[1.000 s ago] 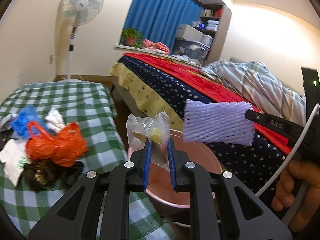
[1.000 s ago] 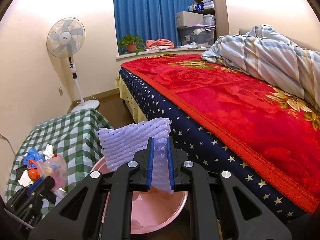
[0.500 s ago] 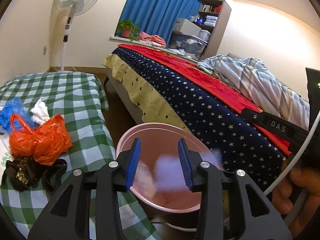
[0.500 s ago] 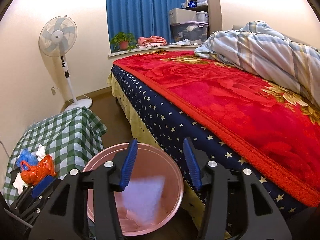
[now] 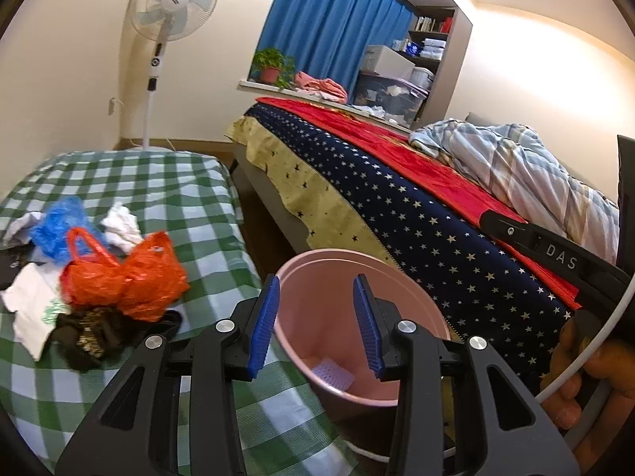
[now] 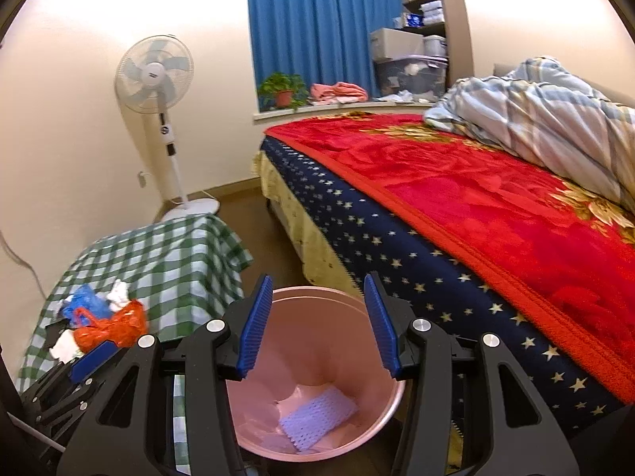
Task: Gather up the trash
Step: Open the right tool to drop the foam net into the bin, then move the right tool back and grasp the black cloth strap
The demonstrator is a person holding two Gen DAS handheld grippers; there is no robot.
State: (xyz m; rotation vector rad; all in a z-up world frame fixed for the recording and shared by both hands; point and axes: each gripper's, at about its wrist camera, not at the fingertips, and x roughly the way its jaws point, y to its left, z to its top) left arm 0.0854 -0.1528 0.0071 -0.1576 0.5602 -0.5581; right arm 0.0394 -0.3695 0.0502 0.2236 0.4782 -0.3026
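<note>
Both grippers hang over the pink bin with their blue pads spread apart and nothing between them. The left gripper [image 5: 315, 323] sits above the near rim of the pink bin [image 5: 412, 305], jaws parted, empty. The right gripper [image 6: 317, 323] is poised right over the bin's mouth, jaws parted a touch wider, also empty. Down inside the bin, there it is: the lilac foam net [image 6: 317, 416] lies flat on the bottom, resting on crumpled pale plastic [image 6: 293, 394].

Moving outward, to the left of the bin stands a table under a green checked cloth [image 5: 170, 182], and the trash pile is on it: an orange plastic bag [image 5: 123, 277] in the middle, a blue plastic bag [image 5: 59, 226] just behind it, white crumpled paper [image 5: 121, 226] beside that, and a dark scrap [image 5: 91, 337] in front. On the other side of the bin runs the bed [image 6: 456, 206] with its red blanket and star-patterned navy sheet. A standing fan [image 6: 156, 75] is by the far wall, near the blue curtain [image 6: 317, 27].
</note>
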